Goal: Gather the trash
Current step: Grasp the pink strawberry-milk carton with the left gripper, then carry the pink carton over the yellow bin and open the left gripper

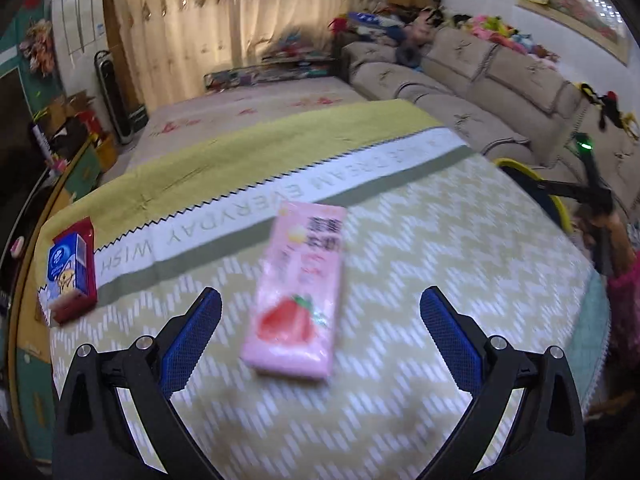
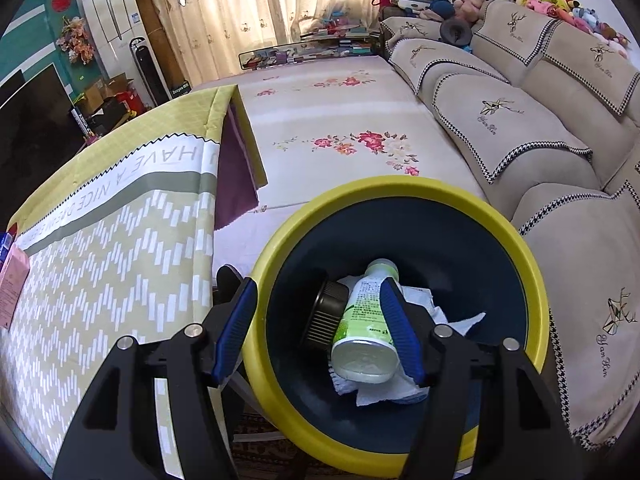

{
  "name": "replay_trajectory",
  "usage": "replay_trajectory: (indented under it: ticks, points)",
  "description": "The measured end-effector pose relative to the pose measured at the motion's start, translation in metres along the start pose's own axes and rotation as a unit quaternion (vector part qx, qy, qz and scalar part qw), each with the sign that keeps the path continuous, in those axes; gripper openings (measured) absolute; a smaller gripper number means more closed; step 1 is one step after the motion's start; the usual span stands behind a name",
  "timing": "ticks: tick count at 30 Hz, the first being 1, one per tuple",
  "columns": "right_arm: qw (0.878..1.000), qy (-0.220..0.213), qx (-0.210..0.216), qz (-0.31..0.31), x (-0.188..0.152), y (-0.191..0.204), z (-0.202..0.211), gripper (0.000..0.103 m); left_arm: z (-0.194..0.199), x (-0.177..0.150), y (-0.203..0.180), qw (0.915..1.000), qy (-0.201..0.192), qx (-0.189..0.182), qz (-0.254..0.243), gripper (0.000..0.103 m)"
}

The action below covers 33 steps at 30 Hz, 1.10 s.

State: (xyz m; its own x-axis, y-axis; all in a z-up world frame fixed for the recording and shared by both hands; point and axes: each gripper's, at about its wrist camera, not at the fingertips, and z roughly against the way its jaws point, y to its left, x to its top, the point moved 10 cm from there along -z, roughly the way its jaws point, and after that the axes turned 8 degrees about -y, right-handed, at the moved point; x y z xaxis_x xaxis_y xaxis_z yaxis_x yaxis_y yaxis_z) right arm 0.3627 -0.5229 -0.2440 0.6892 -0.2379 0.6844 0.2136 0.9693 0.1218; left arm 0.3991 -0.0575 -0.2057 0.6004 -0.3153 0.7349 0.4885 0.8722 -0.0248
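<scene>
The surface (image 1: 440,240) is covered by a cloth patterned in pale green and white zigzags, edged by a white band of lettering and a plain yellow-green strip. A pink carton (image 1: 298,292) printed with a strawberry is seen lying flat on it, between and just ahead of the left tongs (image 1: 320,320), whose blue-padded jaws are spread wide and touch nothing (the view is somewhat blurred). Near the far left edge of the surface a red and blue box (image 1: 72,272) is laid.

Beside the surface a yellow-rimmed bin (image 2: 532,280) with a dark inside is found. In it a white and green bottle (image 2: 364,332) is lying on crumpled white paper (image 2: 400,392), with a dark ribbed round object (image 2: 324,312) just beside it. The right tongs (image 2: 316,332) are held over the bin's mouth with jaws apart, nothing being gripped; one jaw is seen outside the rim, the other over the bottle.

Behind, a low platform with a flowered cover (image 2: 340,120) is shown, flanked by a beige sofa (image 2: 520,140) piled with plush toys (image 2: 552,0). Cream curtains (image 2: 260,8) are hung at the back, with a tower fan (image 2: 150,72) beside them.
</scene>
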Motion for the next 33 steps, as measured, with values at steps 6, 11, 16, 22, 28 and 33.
replay_trajectory:
  ticks: [6,11,16,22,28,33]
  points:
    - [1.0,-0.001,-0.002,-0.01,-0.004,-0.014,0.006,0.061,-0.047,-0.002,0.013,0.9983,0.056,0.014,0.003,0.088]
    - [1.0,-0.005,0.001,-0.019,-0.008,-0.023,0.013,0.061,-0.068,-0.008,0.012,0.9956,0.088,0.031,0.006,0.06]
    - [1.0,-0.007,0.014,-0.027,-0.016,-0.028,0.021,0.061,-0.065,0.0,0.001,0.9956,0.082,0.044,0.007,0.049]
    - [0.998,-0.024,0.028,-0.042,-0.021,-0.037,0.042,0.061,-0.058,0.03,-0.063,0.9978,0.058,0.013,-0.031,0.049]
    - [0.997,-0.052,0.01,-0.055,-0.027,-0.066,0.077,0.063,-0.06,0.07,-0.169,0.9931,0.04,-0.057,-0.094,0.05]
    - [0.995,-0.069,-0.015,-0.066,-0.035,-0.097,0.105,0.065,-0.085,0.1,-0.263,0.9825,0.043,-0.11,-0.145,0.05]
